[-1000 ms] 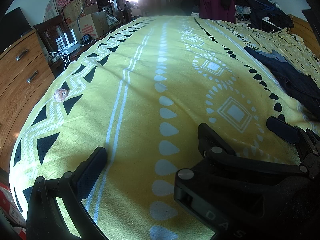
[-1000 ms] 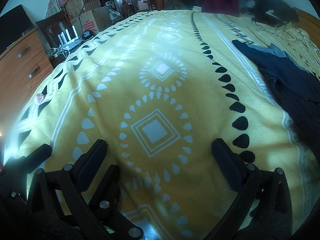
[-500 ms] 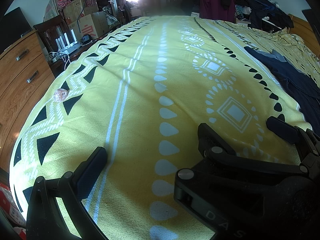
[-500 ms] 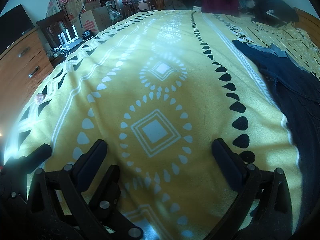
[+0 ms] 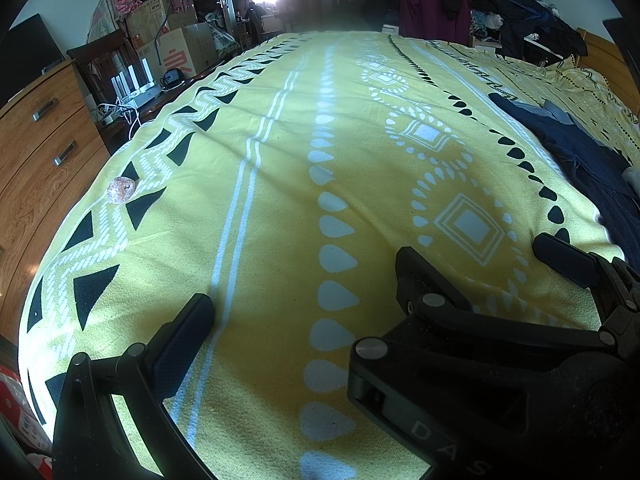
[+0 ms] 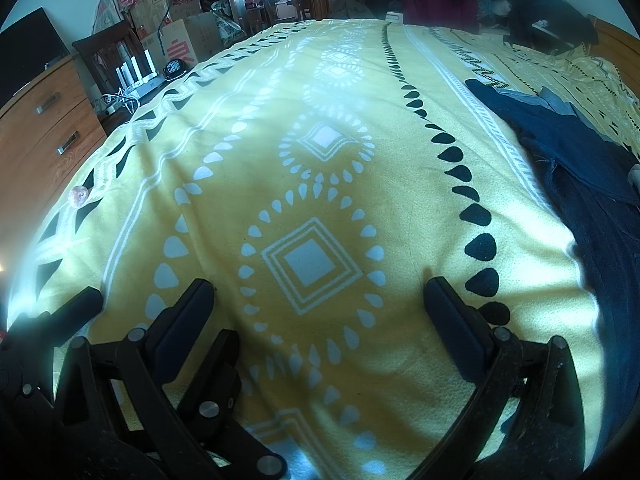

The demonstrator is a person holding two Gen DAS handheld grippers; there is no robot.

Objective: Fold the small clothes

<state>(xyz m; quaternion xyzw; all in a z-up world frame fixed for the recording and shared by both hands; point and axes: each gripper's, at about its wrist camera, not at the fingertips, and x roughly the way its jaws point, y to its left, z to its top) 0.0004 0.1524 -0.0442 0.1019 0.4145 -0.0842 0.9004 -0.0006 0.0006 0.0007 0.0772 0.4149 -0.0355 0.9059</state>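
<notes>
A dark navy garment lies spread on the right side of the bed, a pale blue piece at its far end. My left gripper hovers open over the yellow patterned blanket, holding nothing. Its right finger is hidden behind the right gripper, which sits close beside it. In the right wrist view my right gripper is open and empty above a white diamond pattern. The navy garment is just right of its right finger, apart from it. The left gripper's fingers show at the lower left.
A small pinkish ball rests near the blanket's left edge. A wooden dresser stands left of the bed, with cardboard boxes behind it. Piled clothes sit past the far end, and a wooden headboard is at the right.
The navy garment's near part now reaches further toward me along the right edge, and a pale bit shows on it at the frame edge. Both grippers have kept still and open.
</notes>
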